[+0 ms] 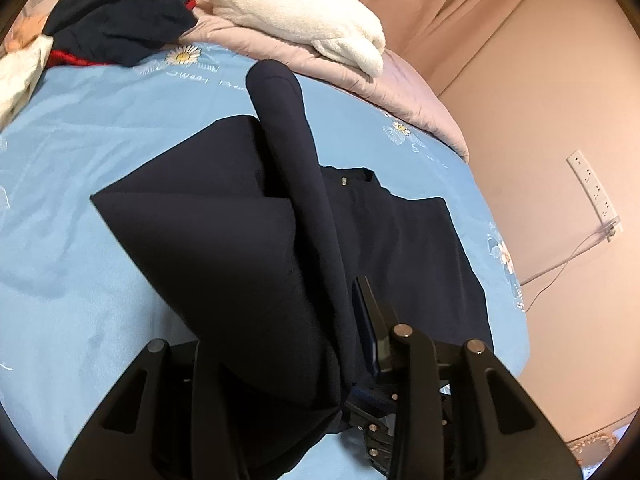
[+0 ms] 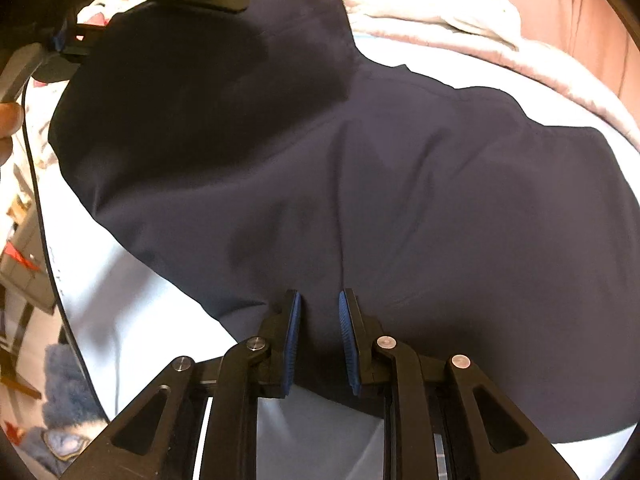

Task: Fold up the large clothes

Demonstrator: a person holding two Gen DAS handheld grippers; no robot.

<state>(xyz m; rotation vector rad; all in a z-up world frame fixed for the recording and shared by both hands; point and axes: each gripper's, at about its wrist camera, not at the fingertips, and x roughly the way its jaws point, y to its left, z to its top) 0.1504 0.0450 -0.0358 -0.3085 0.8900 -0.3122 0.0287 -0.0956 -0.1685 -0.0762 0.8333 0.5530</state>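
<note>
- Lying spread on a bed with a light blue sheet (image 1: 80, 168), a large navy garment (image 1: 224, 248) fills the middle of both wrist views.
- On the far left of the left wrist view, a heap of dark and white clothes (image 1: 120, 12) sits at the head of the bed, well apart from the garment.
- Just right of the heap, a white fleece blanket (image 1: 288, 12) rests folded on a pale pink quilt (image 1: 400, 92).
- In the centre, one part of the garment is lifted off the sheet into a long raised fold, draped over the left gripper (image 1: 344, 360); its fingers are clenched on that cloth.
- To the right, the rest of the garment lies flat on the sheet.
- In the right wrist view, the right gripper (image 2: 319, 332) grasps the garment's near edge, cloth pinched between its blue-padded fingers (image 2: 294, 332).
- On the far right, a white power strip (image 1: 592, 192) hangs on a pink wall.
</note>
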